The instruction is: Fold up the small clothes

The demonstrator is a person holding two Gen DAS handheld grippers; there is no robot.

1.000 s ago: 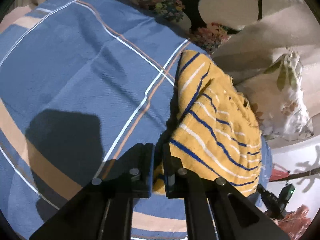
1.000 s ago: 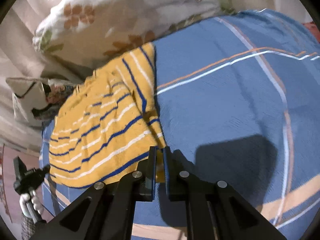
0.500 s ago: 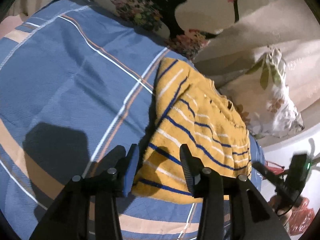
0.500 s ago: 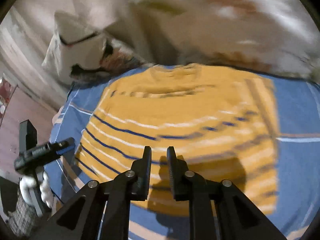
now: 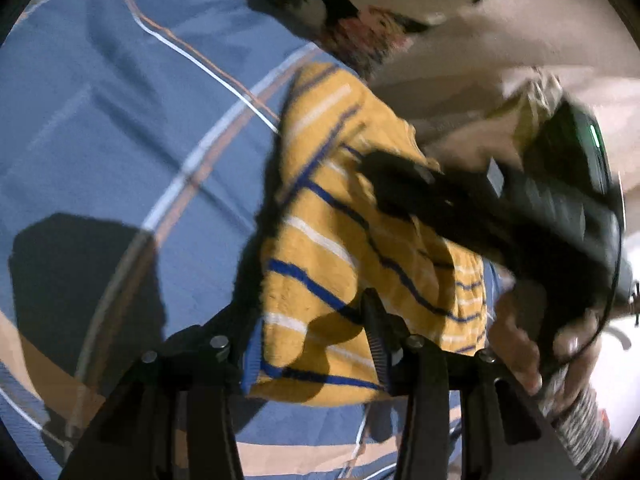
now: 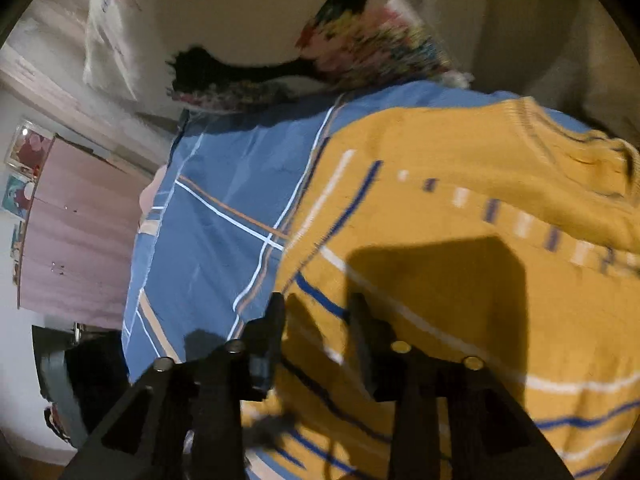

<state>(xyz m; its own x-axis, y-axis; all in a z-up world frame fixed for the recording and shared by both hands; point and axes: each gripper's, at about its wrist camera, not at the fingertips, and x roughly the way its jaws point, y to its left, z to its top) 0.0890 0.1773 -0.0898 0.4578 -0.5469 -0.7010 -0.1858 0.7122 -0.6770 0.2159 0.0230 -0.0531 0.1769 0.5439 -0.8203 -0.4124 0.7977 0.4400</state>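
Note:
A folded yellow sweater (image 5: 320, 240) with blue and white stripes lies on the blue plaid bedsheet (image 5: 120, 120). My left gripper (image 5: 310, 344) straddles the sweater's near corner. Its jaws are closing with the cloth between them, and the pads do not press it. My right gripper (image 6: 318, 316) hovers low over the sweater (image 6: 460, 200) near its left edge. Its jaws are opening, with the knit under and between the fingers. In the left wrist view the right gripper (image 5: 384, 172) reaches in from the right above the sweater, blurred, held by a hand (image 5: 516, 340).
Floral and black-and-white pillows (image 5: 360, 28) lie against the far end of the bed (image 6: 248, 20). A pink wardrobe (image 6: 80, 240) stands beyond the bed's edge (image 6: 136, 320). A striped sleeve (image 5: 588, 428) shows at lower right.
Both grippers have let go of the sweater's corners and opened. The right gripper swung fast across the sweater and now hangs over it in the left wrist view. The left gripper moved only slightly.

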